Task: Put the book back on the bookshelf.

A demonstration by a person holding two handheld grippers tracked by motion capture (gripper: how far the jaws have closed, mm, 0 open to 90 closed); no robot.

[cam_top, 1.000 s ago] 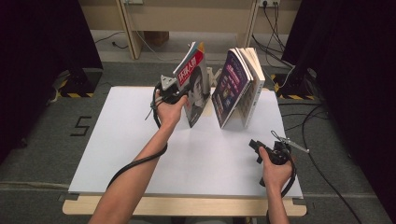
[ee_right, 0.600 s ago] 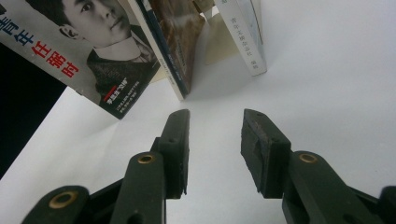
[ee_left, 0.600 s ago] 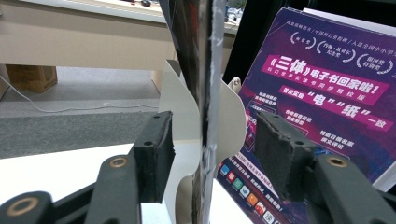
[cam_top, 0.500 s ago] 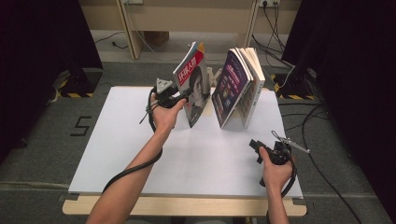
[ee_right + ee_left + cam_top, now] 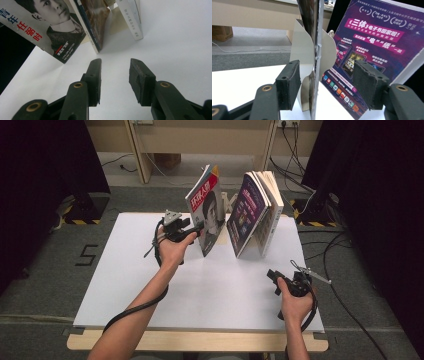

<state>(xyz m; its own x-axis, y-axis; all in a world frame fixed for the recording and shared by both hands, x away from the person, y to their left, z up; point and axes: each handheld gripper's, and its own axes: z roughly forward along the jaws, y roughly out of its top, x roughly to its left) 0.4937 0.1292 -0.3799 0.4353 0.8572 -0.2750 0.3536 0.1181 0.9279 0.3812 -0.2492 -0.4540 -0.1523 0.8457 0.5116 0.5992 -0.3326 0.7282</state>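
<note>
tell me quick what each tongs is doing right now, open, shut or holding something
Left tongs: open, jaws have just been opening; the magazine stands between them, pads clear of it.
Right tongs: open, nothing between the jaws, over the white table.

Bright tabletop, dark surroundings, soft shadows

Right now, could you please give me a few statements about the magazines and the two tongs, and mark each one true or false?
1. The left tongs are clamped shut on the red-covered magazine. False: their jaws have just been opening, and the magazine's edge stands between them untouched.
2. The right tongs hold nothing. True.
3. The purple-covered magazine lies flat on the white table. False: it stands leaning.
4. The right tongs rest near the table's front right. True.
5. A metal bookend stands by the red-covered magazine. True.
</note>
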